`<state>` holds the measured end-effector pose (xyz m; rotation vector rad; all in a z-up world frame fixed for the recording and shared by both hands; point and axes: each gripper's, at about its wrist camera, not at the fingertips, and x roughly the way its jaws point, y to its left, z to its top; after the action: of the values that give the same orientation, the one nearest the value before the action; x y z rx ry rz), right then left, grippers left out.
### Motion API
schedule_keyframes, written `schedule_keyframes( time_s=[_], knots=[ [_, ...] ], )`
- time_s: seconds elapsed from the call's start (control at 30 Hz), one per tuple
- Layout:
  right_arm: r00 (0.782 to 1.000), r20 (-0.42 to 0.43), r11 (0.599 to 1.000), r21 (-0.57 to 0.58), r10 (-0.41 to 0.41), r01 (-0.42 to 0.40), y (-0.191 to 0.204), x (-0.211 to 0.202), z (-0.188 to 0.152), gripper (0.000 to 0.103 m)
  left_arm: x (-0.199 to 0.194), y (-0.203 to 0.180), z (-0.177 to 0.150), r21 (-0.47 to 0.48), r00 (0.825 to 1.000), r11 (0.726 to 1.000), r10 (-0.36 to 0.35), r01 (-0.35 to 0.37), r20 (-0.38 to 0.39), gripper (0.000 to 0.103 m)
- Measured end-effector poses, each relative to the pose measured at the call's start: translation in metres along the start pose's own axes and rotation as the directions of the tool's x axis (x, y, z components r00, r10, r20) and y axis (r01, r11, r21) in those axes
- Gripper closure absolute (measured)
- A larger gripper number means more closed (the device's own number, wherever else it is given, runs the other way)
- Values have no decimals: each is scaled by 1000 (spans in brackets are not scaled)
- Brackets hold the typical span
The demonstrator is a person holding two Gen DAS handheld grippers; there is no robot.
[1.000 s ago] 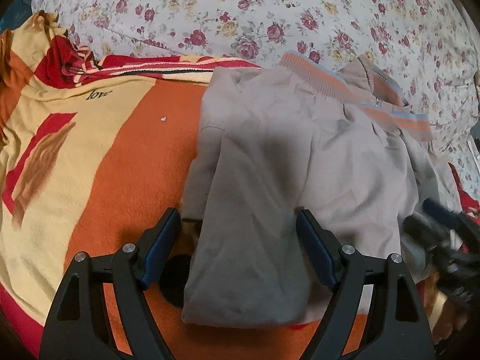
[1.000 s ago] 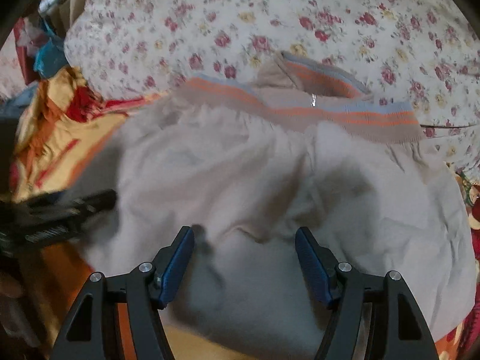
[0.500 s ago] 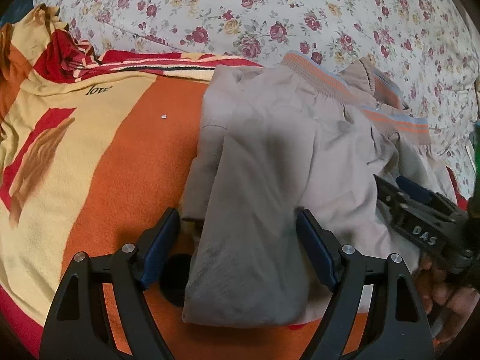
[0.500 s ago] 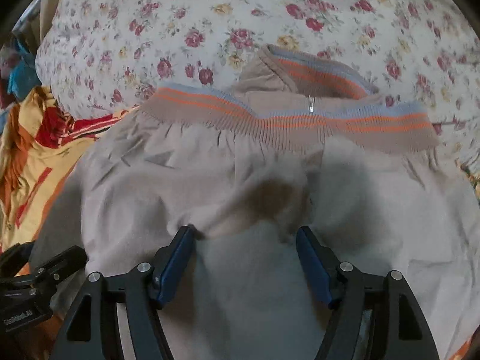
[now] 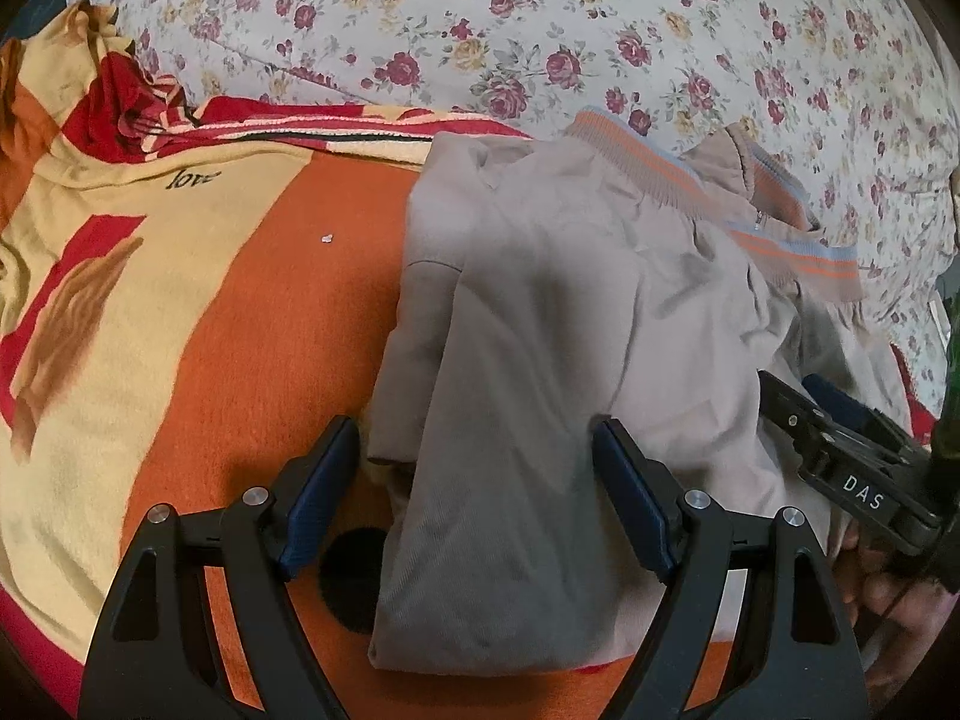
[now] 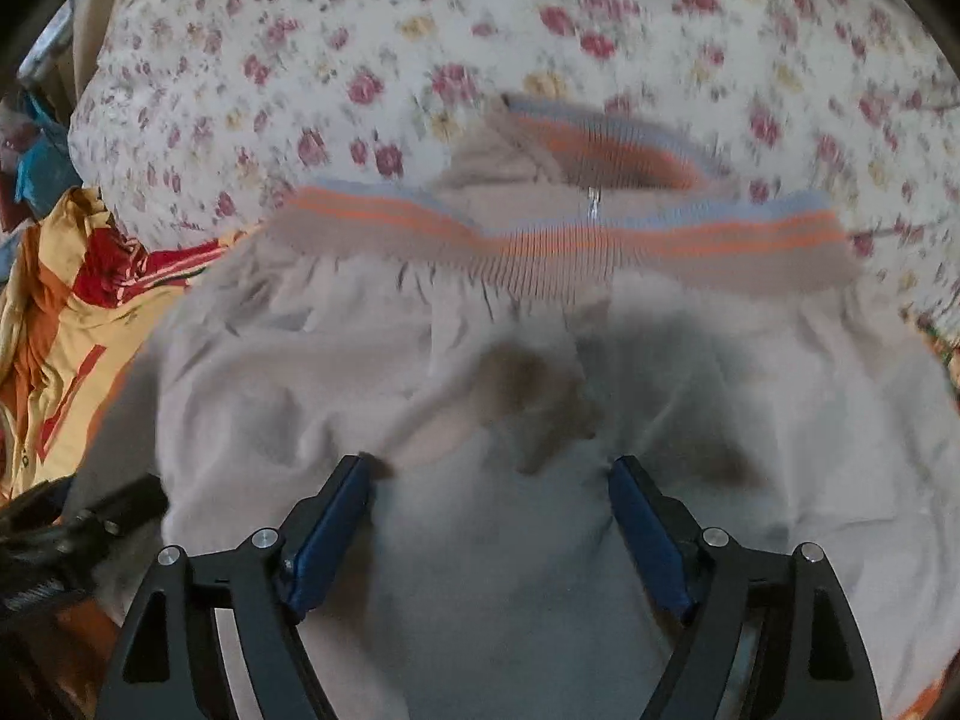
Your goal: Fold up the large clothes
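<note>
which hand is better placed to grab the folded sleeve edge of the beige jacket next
Left. The left gripper has open jaws straddling the folded sleeve of the beige jacket; the right gripper sits over its flat middle.

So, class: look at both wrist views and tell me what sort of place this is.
Most likely a bedroom, with the work done on a bed: a floral quilt fills the background, an orange and yellow blanket covers the surface, and a beige jacket lies on it.

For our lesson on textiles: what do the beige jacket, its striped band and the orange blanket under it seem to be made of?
Beige jacket: probably thin woven cotton or a blend, matte; it creases sharply.
Striped band: rib-knit, likely stretchy; fine vertical ridges show.
Orange blanket: looks like fleece or plush, with a soft, fuzzy, matte surface.
</note>
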<state>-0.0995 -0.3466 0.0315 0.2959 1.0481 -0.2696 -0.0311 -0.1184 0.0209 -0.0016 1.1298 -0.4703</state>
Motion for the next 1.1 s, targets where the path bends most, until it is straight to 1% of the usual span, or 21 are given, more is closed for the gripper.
schedule_keyframes(
  time_s=[0.07,0.13,0.23,0.3,0.4,0.47,0.5,0.53,0.6,0.67,0.73,0.8,0.87,0.93,1.0,1.07,1.1],
  knots=[
    [1000,6,1000,5,6,-6,-1,-2,0,22,-1,3,1,-9,1000,1000,-18,18,-4,22],
    [1000,-2,1000,6,30,-30,-4,-9,2,23,-2,9,3,-36,998,998,-56,56,-8,22],
    [998,21,998,5,62,-62,-13,-31,-5,23,-3,25,7,-110,993,987,-119,118,-8,22],
    [997,43,998,-7,62,-62,-18,-45,-14,23,-3,33,9,-141,990,980,-140,139,-1,22],
    [995,62,997,-3,75,-75,-35,-62,-25,22,-2,36,11,-137,991,982,-130,131,12,22],
    [995,58,997,11,79,-79,-43,-64,-29,22,1,35,11,-135,993,984,-116,118,23,22],
    [995,56,997,19,79,-80,-50,-65,-32,22,4,34,11,-134,994,985,-109,112,26,21],
    [995,58,996,25,79,-81,-55,-66,-33,22,6,31,11,-125,994,986,-103,106,30,17],
    [996,60,996,41,72,-75,-65,-68,-35,22,11,21,10,-77,996,994,-80,82,31,11],
    [995,62,994,62,83,-87,-73,-71,-38,22,13,18,9,-57,998,997,-58,60,29,10],
    [992,66,991,70,105,-110,-79,-76,-43,22,16,19,13,-71,997,995,-71,73,21,8],
    [992,63,993,45,108,-111,-81,-82,-50,22,18,25,20,-119,992,985,-126,128,23,6],
    [993,63,994,25,102,-104,-82,-86,-54,22,20,32,24,-173,986,971,-159,164,39,6],
    [993,62,995,16,101,-102,-85,-89,-57,22,19,34,25,-207,984,963,-167,176,60,6],
    [993,62,995,22,101,-102,-89,-90,-59,22,19,29,25,-195,988,969,-139,149,64,8],
    [993,59,994,35,102,-104,-92,-88,-59,22,17,18,23,-152,994,983,-96,104,59,20],
    [993,56,994,40,103,-106,-93,-87,-59,22,16,12,22,-123,996,989,-78,84,54,21]
  ],
)
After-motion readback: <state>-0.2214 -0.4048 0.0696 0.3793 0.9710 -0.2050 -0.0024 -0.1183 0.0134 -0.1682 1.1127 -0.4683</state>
